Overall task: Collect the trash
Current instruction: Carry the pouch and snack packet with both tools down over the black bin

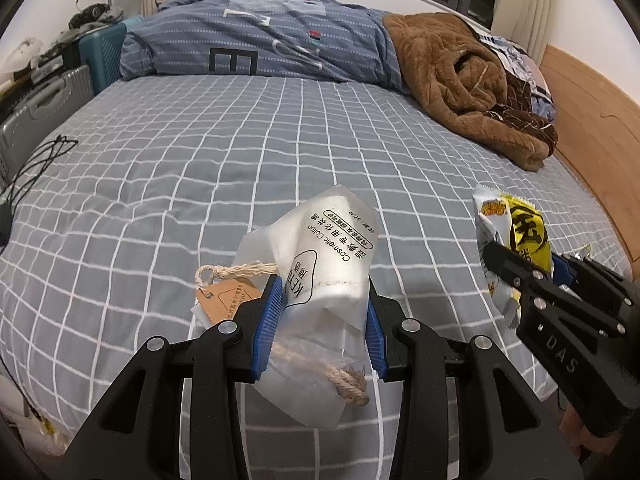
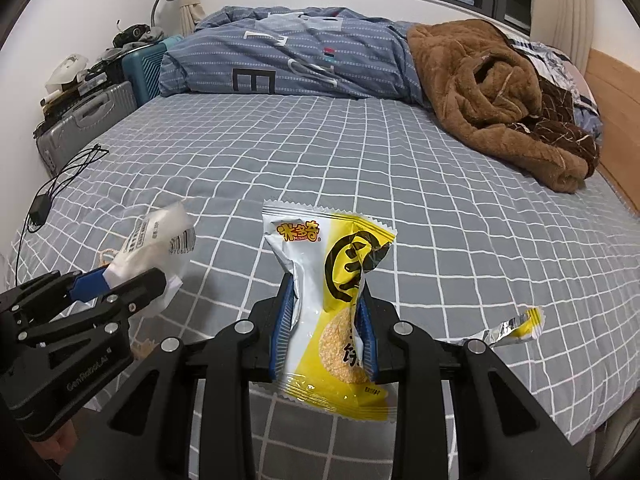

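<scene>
My left gripper (image 1: 322, 296) is shut on a clear cotton pad bag (image 1: 320, 264) with a rope tie and a brown paper tag (image 1: 226, 300), held above the bed's near edge. My right gripper (image 2: 326, 304) is shut on a yellow and white snack wrapper (image 2: 332, 300). The right gripper (image 1: 524, 264) and its wrapper (image 1: 508, 232) show at the right of the left wrist view. The left gripper (image 2: 116, 280) with the bag (image 2: 156, 236) shows at the left of the right wrist view. A torn wrapper strip (image 2: 516, 326) lies on the grey checked sheet (image 2: 360, 160) to the right.
A blue duvet (image 2: 288, 56) and a brown blanket (image 2: 500, 92) are piled at the far side of the bed. A black charger and cable (image 2: 52, 188) lie at the left edge. Suitcases (image 2: 88, 120) stand left of the bed. A wooden headboard (image 2: 616, 100) is on the right.
</scene>
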{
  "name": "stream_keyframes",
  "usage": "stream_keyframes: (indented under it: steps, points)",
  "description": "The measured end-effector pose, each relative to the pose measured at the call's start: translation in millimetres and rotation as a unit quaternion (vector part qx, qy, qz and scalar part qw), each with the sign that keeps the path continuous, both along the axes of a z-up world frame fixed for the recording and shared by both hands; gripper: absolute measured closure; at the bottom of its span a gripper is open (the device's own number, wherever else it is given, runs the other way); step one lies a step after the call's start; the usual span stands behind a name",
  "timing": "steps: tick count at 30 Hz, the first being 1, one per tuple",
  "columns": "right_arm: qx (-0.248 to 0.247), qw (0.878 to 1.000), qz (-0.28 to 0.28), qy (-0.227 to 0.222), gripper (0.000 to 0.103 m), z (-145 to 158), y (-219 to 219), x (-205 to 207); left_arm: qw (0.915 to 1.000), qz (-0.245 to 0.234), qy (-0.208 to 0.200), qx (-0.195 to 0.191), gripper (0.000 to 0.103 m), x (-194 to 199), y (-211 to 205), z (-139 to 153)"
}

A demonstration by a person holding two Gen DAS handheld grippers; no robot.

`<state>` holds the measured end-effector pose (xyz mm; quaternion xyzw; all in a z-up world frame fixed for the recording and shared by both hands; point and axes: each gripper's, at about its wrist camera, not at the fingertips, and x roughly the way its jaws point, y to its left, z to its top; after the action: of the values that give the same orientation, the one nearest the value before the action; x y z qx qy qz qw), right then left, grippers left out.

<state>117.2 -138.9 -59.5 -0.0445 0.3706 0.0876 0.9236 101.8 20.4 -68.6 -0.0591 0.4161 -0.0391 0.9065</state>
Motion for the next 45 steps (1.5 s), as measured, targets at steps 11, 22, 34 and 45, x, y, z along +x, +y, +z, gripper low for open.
stream_keyframes:
  steps: [11, 22, 34, 45]
  points:
    - [-0.005, 1.000, 0.006, -0.001, 0.075, 3, 0, -29, 1.0000, 0.000, 0.006, -0.003, 0.065, -42, -3, -3]
    - [-0.008, 1.000, 0.007, 0.000, 0.075, 5, -2, -64, 0.9999, -0.006, 0.010, 0.001, 0.065, -78, -8, -5]
    - [-0.003, 1.000, 0.004, 0.005, 0.075, 4, -6, -103, 0.9999, -0.007, 0.012, -0.006, 0.065, -117, -7, -4]
    - [0.004, 1.000, 0.003, 0.011, 0.075, 2, -11, -139, 0.9997, -0.009, 0.023, -0.003, 0.065, -155, -8, -4]
